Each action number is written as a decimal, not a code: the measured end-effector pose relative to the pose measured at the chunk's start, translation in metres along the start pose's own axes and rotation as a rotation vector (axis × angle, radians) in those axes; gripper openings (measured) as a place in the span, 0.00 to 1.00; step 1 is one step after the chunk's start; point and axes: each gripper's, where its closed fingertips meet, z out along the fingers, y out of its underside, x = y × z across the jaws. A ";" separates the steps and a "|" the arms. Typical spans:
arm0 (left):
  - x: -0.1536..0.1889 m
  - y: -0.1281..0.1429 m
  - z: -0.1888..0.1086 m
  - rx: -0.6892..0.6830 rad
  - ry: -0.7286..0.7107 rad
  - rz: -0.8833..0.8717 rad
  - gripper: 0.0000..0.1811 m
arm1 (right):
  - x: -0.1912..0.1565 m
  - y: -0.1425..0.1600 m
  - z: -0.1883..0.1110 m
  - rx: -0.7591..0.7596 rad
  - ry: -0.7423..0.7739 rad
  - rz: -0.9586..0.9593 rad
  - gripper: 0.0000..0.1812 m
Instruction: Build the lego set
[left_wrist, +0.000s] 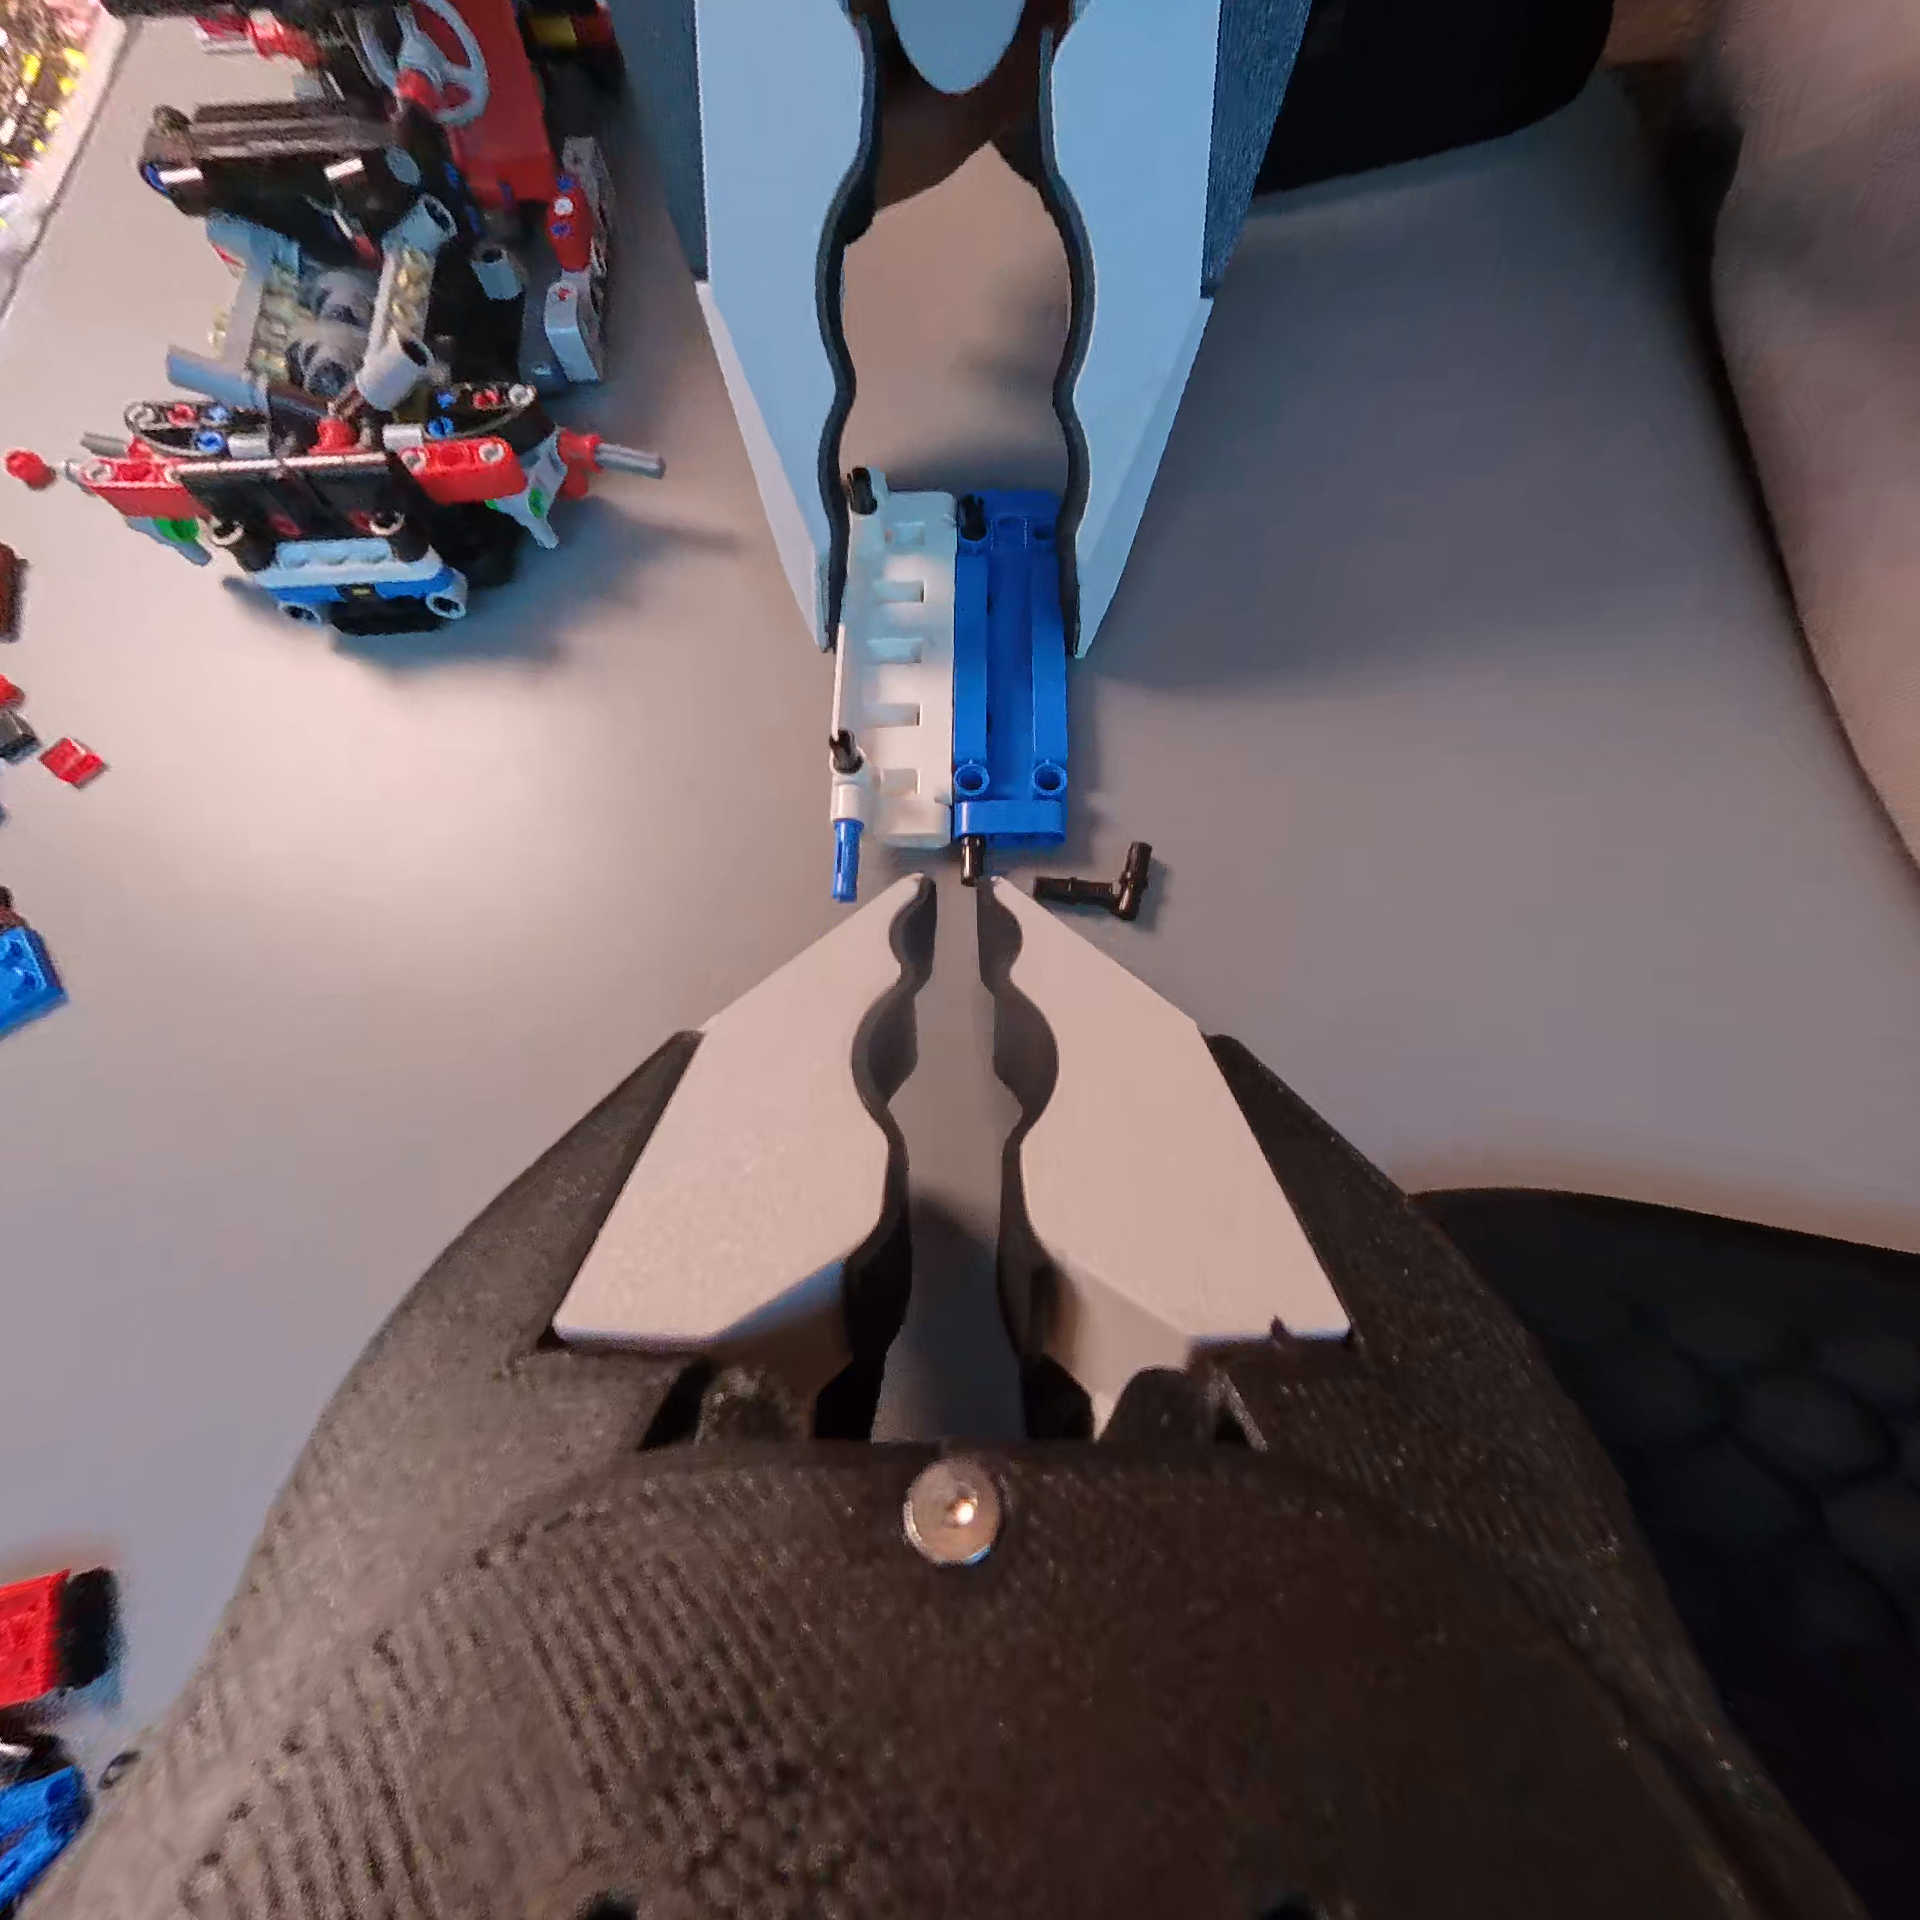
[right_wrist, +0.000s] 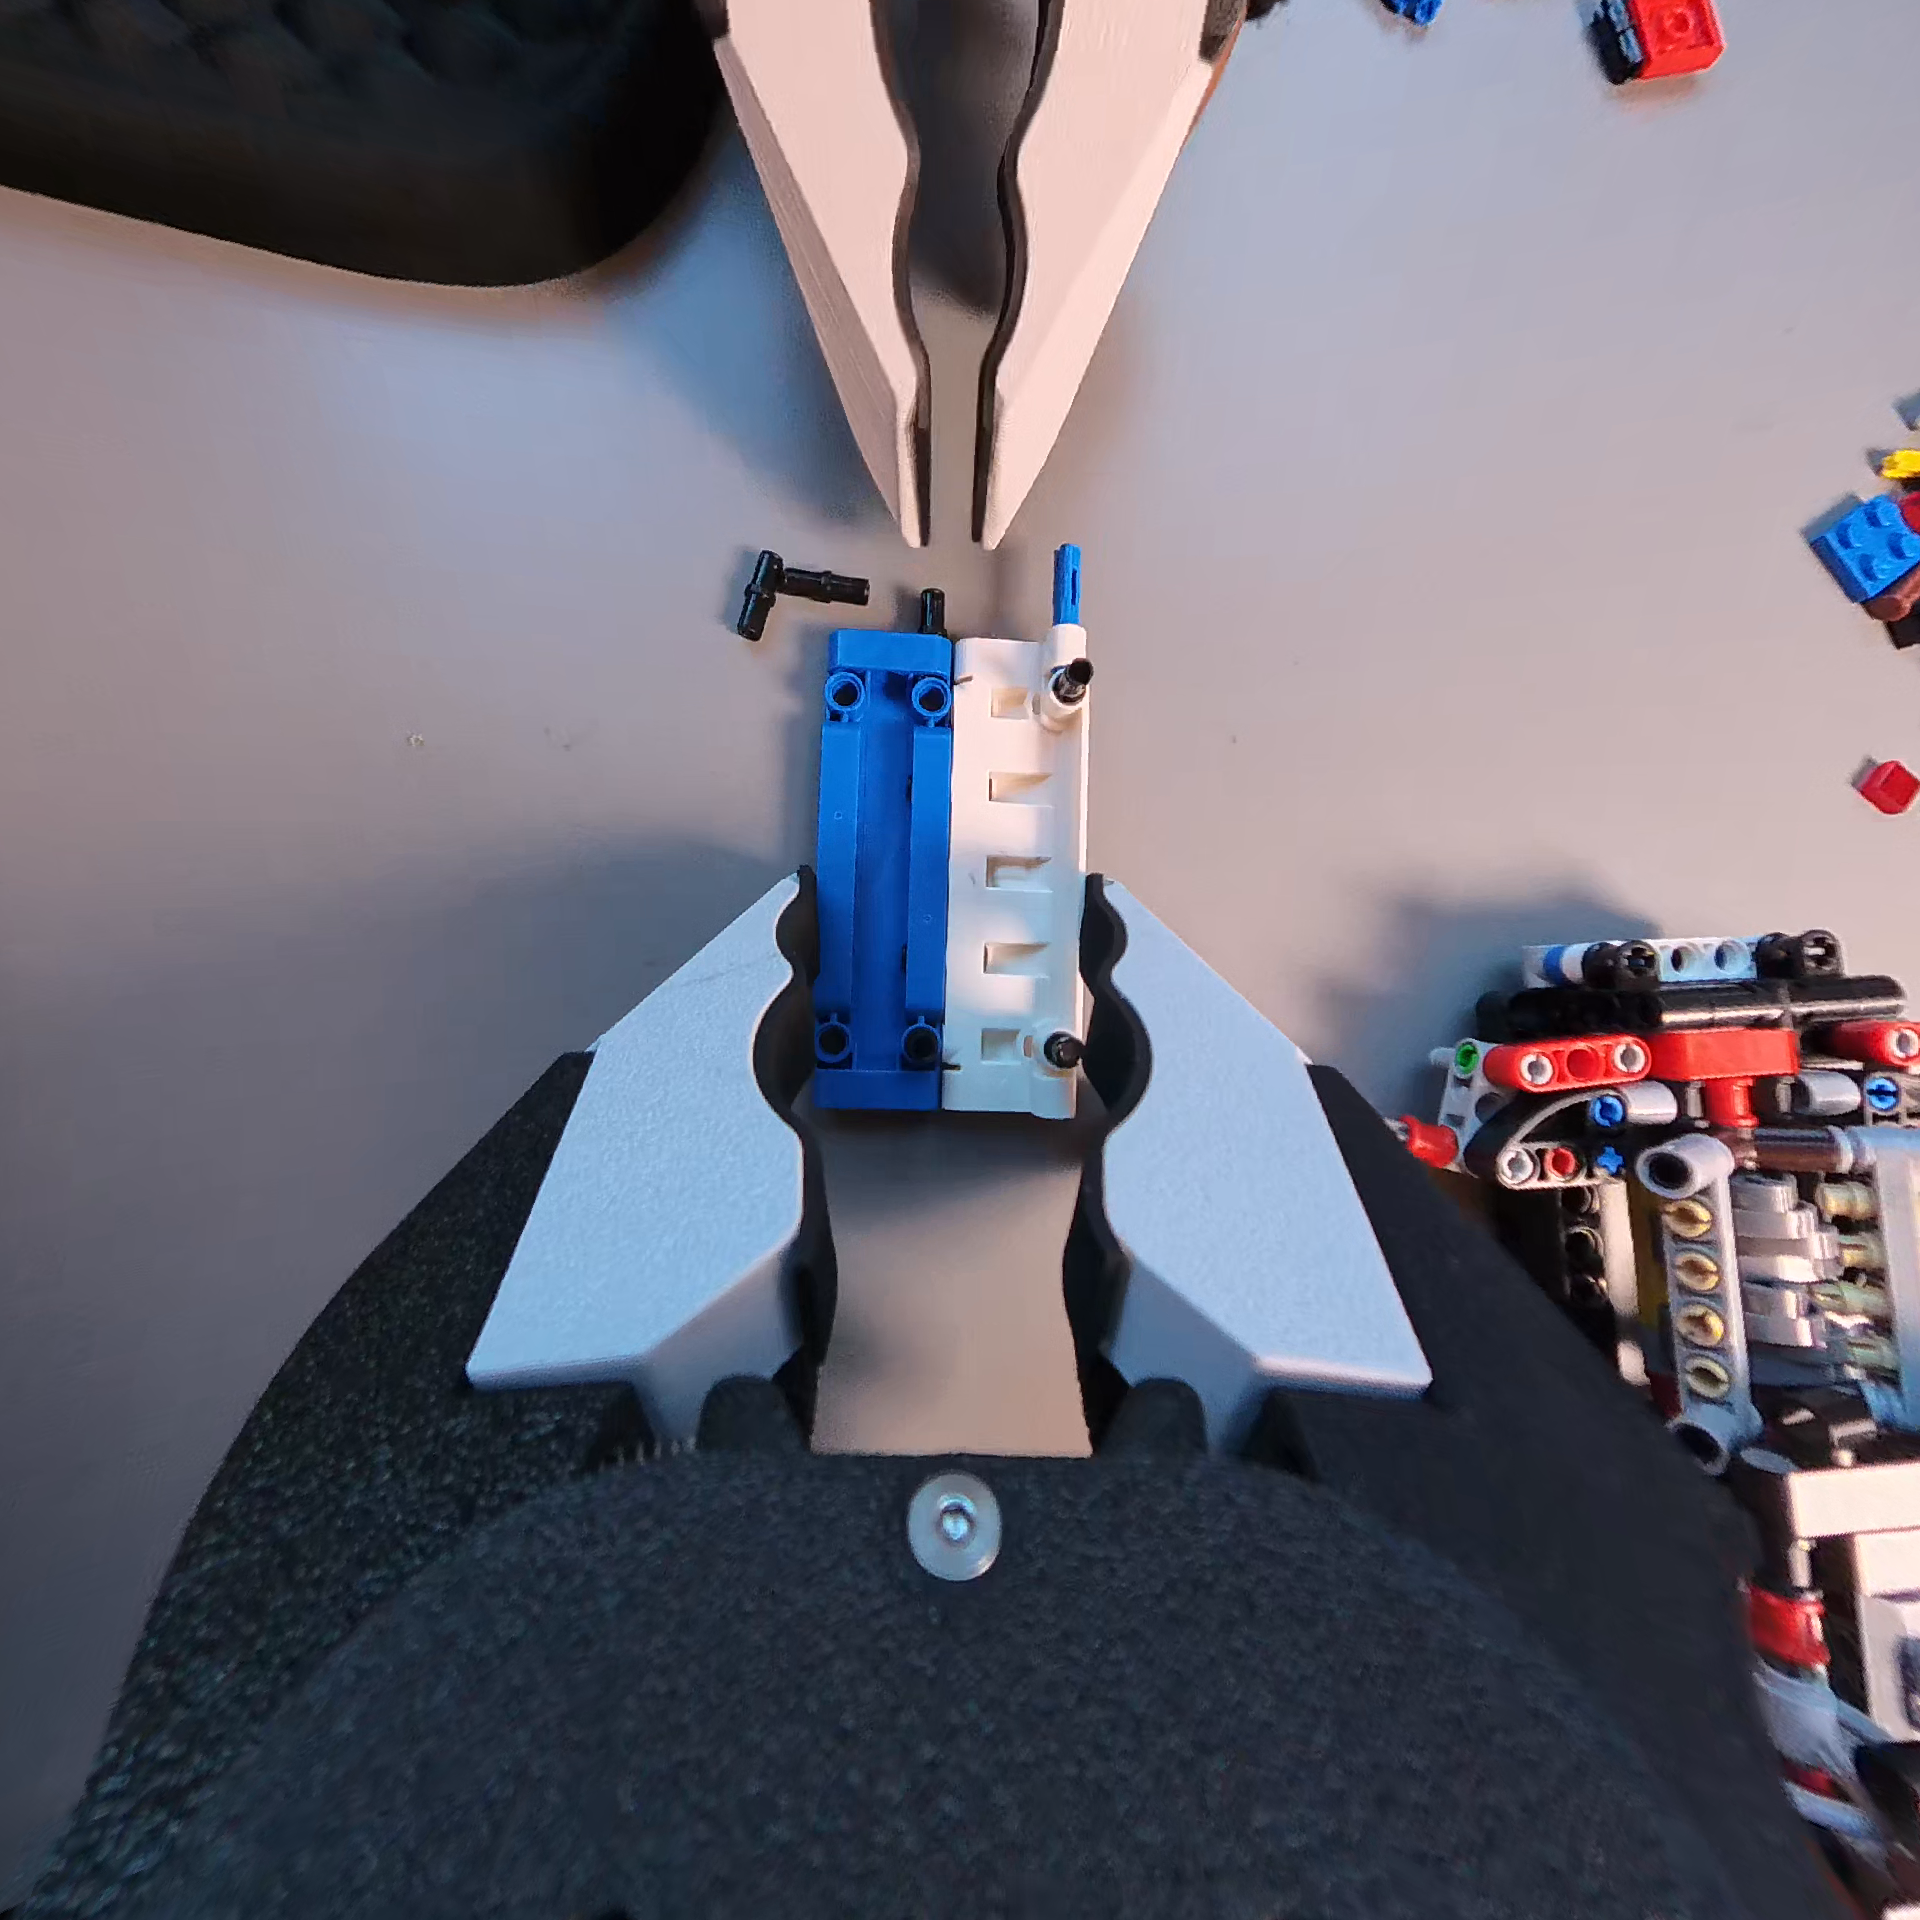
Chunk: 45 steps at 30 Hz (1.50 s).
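A blue panel (right_wrist: 883, 852) and a white slotted panel (right_wrist: 1023, 862), joined side by side, lie on the grey table (right_wrist: 416, 520). My right gripper (right_wrist: 948, 935) is shut on this assembly, one finger on each long side; it also shows in the left wrist view (left_wrist: 956, 582). A black pin (left_wrist: 971, 857) sticks out of the blue panel's end, and a blue pin (left_wrist: 847, 857) out of the white one. My left gripper (left_wrist: 958, 888) is empty, its jaws a narrow gap apart, with its tips just short of the black pin. A black angled connector (left_wrist: 1101, 883) lies loose beside it.
The partly built red, black and grey vehicle (right_wrist: 1704, 1195) stands beside the right gripper, to the left in the left wrist view (left_wrist: 343, 364). Loose red and blue bricks (right_wrist: 1870, 551) lie at the table's edge. A black padded object (right_wrist: 312, 125) sits behind the left gripper.
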 end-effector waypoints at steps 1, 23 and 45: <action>0.002 0.003 0.002 -0.013 0.008 0.002 0.04 | 0.000 0.000 0.000 0.002 0.000 -0.001 0.27; 0.011 0.005 -0.004 0.030 0.051 0.054 0.10 | -0.003 0.015 -0.012 0.003 0.038 0.036 0.27; 0.032 0.010 0.001 -0.047 0.164 0.107 0.12 | -0.005 0.023 -0.018 0.009 0.066 0.088 0.27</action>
